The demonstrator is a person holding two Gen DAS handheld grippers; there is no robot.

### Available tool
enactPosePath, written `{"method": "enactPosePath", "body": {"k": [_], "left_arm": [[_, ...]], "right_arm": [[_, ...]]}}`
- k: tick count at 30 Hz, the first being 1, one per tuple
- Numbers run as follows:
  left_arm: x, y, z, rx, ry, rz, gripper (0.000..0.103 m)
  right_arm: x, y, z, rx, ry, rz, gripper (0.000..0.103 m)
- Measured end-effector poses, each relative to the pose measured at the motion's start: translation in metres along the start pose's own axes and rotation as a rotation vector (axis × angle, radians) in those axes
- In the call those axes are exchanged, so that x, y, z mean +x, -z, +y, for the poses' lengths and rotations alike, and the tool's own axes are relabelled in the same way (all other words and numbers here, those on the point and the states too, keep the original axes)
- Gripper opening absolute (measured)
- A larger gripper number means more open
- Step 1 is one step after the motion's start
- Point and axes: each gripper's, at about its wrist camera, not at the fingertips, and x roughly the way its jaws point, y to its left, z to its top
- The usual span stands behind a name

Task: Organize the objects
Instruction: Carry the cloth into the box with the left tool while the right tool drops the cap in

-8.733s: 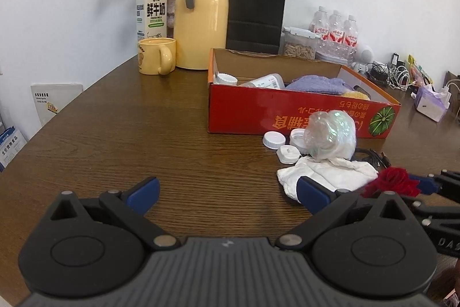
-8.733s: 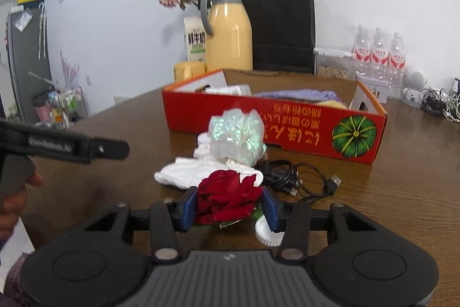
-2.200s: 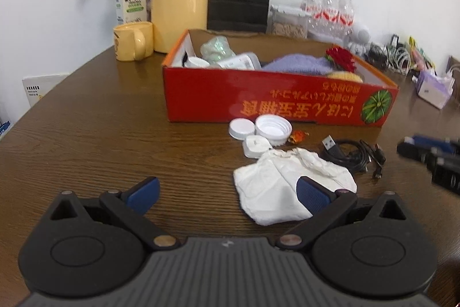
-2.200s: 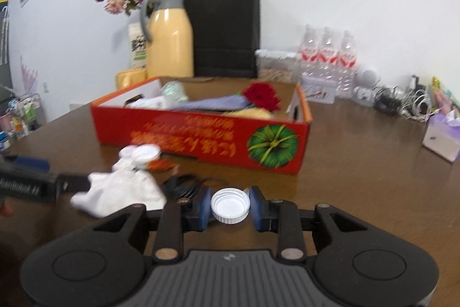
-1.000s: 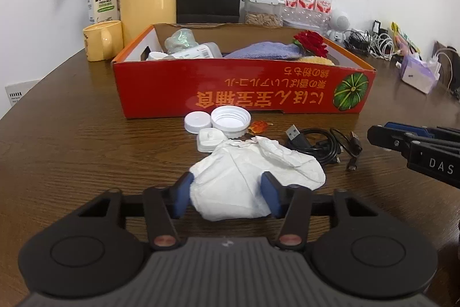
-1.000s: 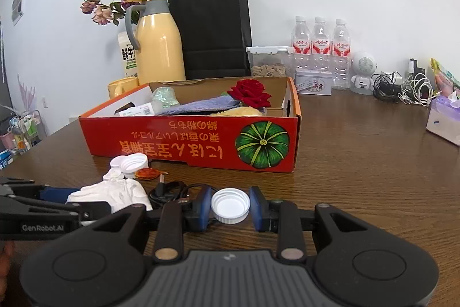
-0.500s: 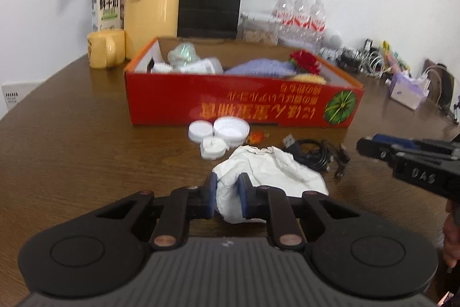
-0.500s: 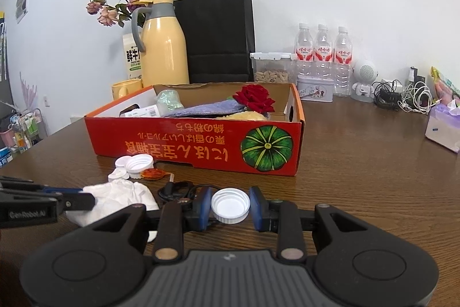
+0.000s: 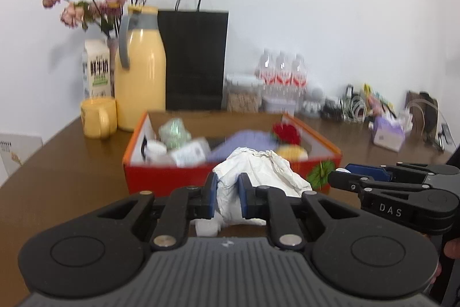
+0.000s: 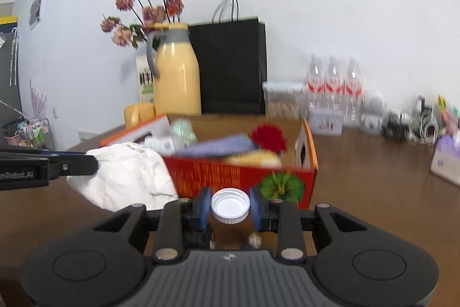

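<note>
both views are motion-blurred, so the print on the red box (image 9: 161, 180) cannot be read. the white cloth (image 9: 258, 171) hides the middle of the box's near wall and part of its contents. the far-right clutter of cables (image 10: 422, 125) is too smeared to tell apart. the left gripper (image 10: 95, 163) is cut off by the right wrist view's left edge.

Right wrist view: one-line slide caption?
Right hand-held gripper clamps a white bottle cap before the red box; left hand-held gripper holds white cloth.

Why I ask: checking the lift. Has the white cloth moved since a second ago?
Yes. The white cloth has risen off the table, now overlapping the red box front.
</note>
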Motion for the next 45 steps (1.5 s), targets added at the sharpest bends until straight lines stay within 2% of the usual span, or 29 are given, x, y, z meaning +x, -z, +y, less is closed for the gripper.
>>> {"method": "enactPosePath", "body": {"k": [7, 14, 18, 24, 29, 32, 33, 34, 35, 36, 37, 38, 39, 40, 41, 43, 45], "left_arm": [[0.030, -0.038, 0.010, -0.053, -0.027, -0.081, 0.016], [0.081, -0.060, 0.023, -0.116, -0.084, -0.061, 0.016], [0.111, -0.063, 0.032, -0.140, -0.124, -0.034, 0.016], [0.148, -0.055, 0.043, -0.142, -0.141, 0.020, 0.016], [0.160, -0.045, 0.045, -0.115, -0.143, 0.057, 0.017], [0.159, -0.043, 0.047, -0.119, -0.158, 0.056, 0.022], [0.157, -0.042, 0.047, -0.116, -0.167, 0.051, 0.030], [0.154, -0.043, 0.047, -0.112, -0.170, 0.046, 0.049], [0.152, -0.043, 0.047, -0.111, -0.176, 0.037, 0.063], [0.149, -0.043, 0.046, -0.108, -0.185, 0.022, 0.089], [0.145, -0.044, 0.044, -0.099, -0.197, -0.004, 0.102], [0.141, -0.044, 0.043, -0.089, -0.204, -0.028, 0.103], [0.138, -0.045, 0.041, -0.080, -0.205, -0.049, 0.103], [0.135, -0.046, 0.040, -0.078, -0.206, -0.058, 0.103], [0.133, -0.046, 0.039, -0.080, -0.208, -0.066, 0.103], [0.131, -0.047, 0.039, -0.083, -0.208, -0.076, 0.103], [0.131, -0.048, 0.039, -0.086, -0.214, -0.077, 0.103]], "right_arm": [[0.030, -0.045, 0.006, -0.023, 0.011, -0.075, 0.028], [0.084, -0.071, 0.010, -0.028, 0.038, -0.067, 0.028], [0.114, -0.074, 0.011, -0.007, 0.045, -0.050, 0.028], [0.151, -0.067, 0.008, 0.020, 0.065, -0.012, 0.027], [0.163, -0.053, 0.002, 0.027, 0.066, 0.034, 0.027], [0.162, -0.051, 0.003, 0.024, 0.065, 0.045, 0.028], [0.161, -0.050, 0.004, 0.021, 0.068, 0.044, 0.028], [0.158, -0.050, 0.004, 0.018, 0.072, 0.039, 0.029], [0.156, -0.050, 0.005, 0.014, 0.076, 0.037, 0.034], [0.154, -0.050, 0.005, 0.013, 0.077, 0.034, 0.039], [0.152, -0.049, 0.005, 0.015, 0.073, 0.028, 0.052], [0.150, -0.050, 0.005, 0.017, 0.073, 0.022, 0.067], [0.148, -0.050, 0.006, 0.016, 0.077, 0.013, 0.074], [0.146, -0.050, 0.006, 0.014, 0.083, 0.002, 0.087], [0.144, -0.050, 0.006, 0.012, 0.088, -0.006, 0.096], [0.142, -0.050, 0.006, 0.015, 0.095, -0.018, 0.101], [0.140, -0.051, 0.006, 0.019, 0.099, -0.024, 0.102]]}}
